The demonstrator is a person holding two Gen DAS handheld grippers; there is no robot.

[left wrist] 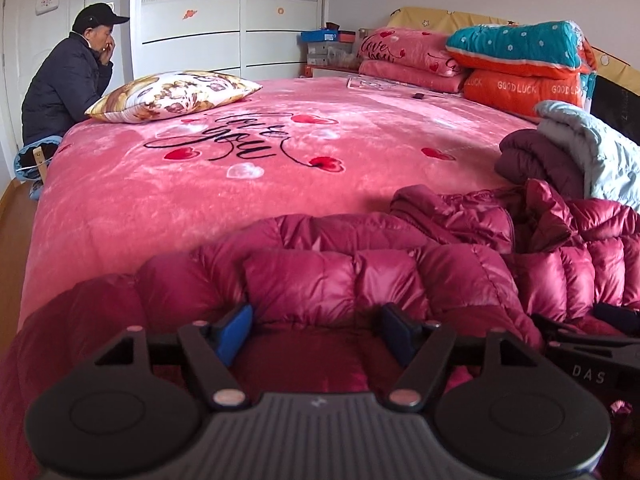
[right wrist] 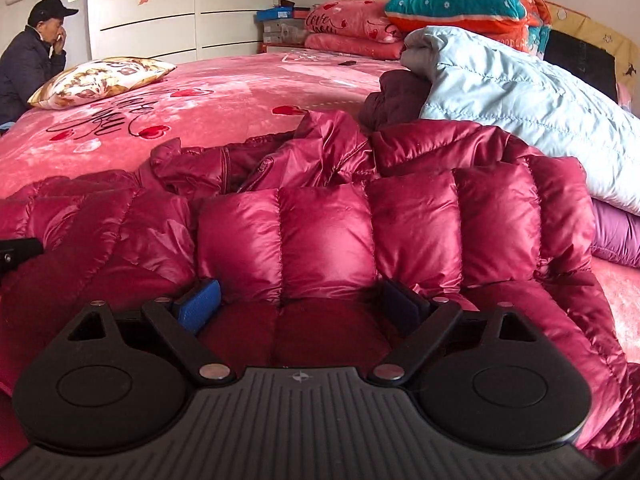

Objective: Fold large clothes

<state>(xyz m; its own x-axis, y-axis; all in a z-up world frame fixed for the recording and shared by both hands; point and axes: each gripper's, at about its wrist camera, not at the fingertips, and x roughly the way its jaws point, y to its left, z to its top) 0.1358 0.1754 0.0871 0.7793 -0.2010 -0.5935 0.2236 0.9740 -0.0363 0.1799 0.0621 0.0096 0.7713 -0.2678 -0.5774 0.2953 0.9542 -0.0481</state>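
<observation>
On the near edge of the bed (left wrist: 168, 200), both tongs hover over a shiny red puffer jacket (left wrist: 340, 276) spread across the pink blanket (left wrist: 360, 136).

Far off to the left of the left tongs (left wrist: 316, 330), a person (left wrist: 66, 76) in a dark cap and coat sits beside the bed, one hand raised to the face. Closer in on that side, a flowered pillow (left wrist: 172, 94) lies on the blanket. The left tongs stand apart, blue pads on either side of a quilted ridge of the jacket without pinching it; the cloth sits between and just beyond the tips.

The right tongs (right wrist: 300, 294) are just beside the left ones, and they too stand apart, jaws wide over the jacket's puffy panels, gripping nothing. Ahead of them the jacket bunches into a crumpled heap with a zipper showing. Beyond that heap to the right lies a dark maroon garment (right wrist: 394, 98), with a pale blue padded coat (right wrist: 520, 96) draped over it. Farther back on the right, folded quilts (right wrist: 460, 4) in teal and orange are stacked near the headboard, next to folded pink blankets (right wrist: 352, 28).
</observation>
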